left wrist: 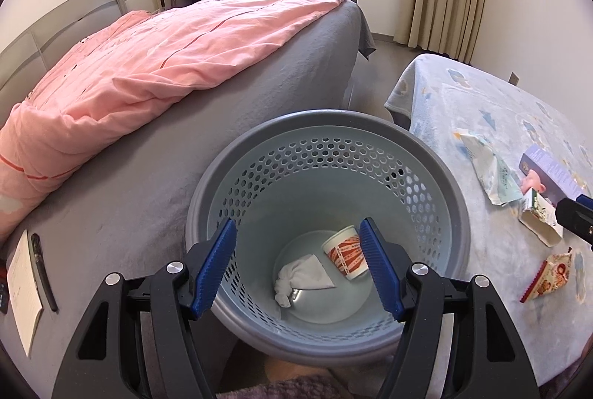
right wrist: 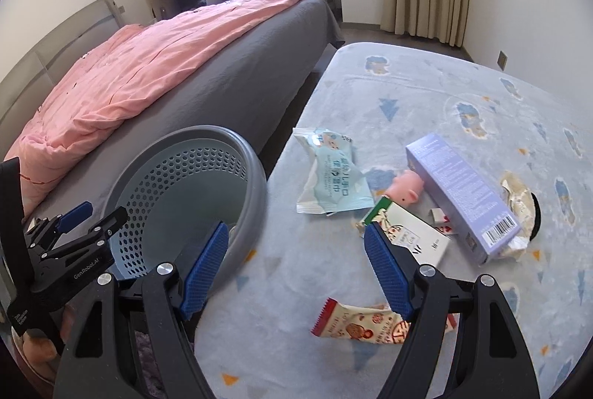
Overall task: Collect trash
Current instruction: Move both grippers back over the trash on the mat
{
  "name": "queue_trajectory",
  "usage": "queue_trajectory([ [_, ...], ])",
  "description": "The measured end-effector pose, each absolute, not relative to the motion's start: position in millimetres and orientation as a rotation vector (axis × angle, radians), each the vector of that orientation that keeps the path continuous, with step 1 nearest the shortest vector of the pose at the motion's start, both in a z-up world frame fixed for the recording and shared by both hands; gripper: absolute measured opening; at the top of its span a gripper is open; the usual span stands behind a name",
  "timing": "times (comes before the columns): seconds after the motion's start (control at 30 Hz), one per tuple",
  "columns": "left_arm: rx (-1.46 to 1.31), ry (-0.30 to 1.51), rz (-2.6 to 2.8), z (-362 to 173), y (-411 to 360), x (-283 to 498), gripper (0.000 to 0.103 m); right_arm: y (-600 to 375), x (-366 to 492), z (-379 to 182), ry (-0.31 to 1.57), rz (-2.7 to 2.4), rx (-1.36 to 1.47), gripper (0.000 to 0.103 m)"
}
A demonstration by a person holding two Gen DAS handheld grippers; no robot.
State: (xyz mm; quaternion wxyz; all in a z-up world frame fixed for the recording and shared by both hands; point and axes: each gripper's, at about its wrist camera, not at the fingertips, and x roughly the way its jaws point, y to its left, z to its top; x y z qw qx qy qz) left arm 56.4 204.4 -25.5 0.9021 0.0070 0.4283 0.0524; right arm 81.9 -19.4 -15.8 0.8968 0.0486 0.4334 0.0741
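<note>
Bedroom floor between the grey bed [left wrist: 259,72] and a blue-patterned blanket [right wrist: 407,95] carries a perforated grey-blue bin [left wrist: 370,154] containing a red-striped paper cup [left wrist: 343,256] and crumpled tissue [left wrist: 300,278], while wrappers, including a torn snack packet [right wrist: 355,325] near the blanket's front edge, lie uncollected; left gripper [left wrist: 298,267] and right gripper [right wrist: 296,273] both stand apart, empty.

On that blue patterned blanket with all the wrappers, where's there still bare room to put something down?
The far half of the blanket, beyond the teal wipes packet and purple box, is bare. So is the near strip between the grey basket and the red-edged snack wrapper. It is crowded in the middle, where the pink pig toy, white carton and crumpled foil cluster around the box.
</note>
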Motion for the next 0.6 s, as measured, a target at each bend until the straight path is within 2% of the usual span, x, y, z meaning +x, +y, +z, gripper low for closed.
queue_trajectory([
  [0.6,0.038,0.824,0.002,22,136,21,0.068,-124,27,-15,0.878,0.002,0.183,0.074],
])
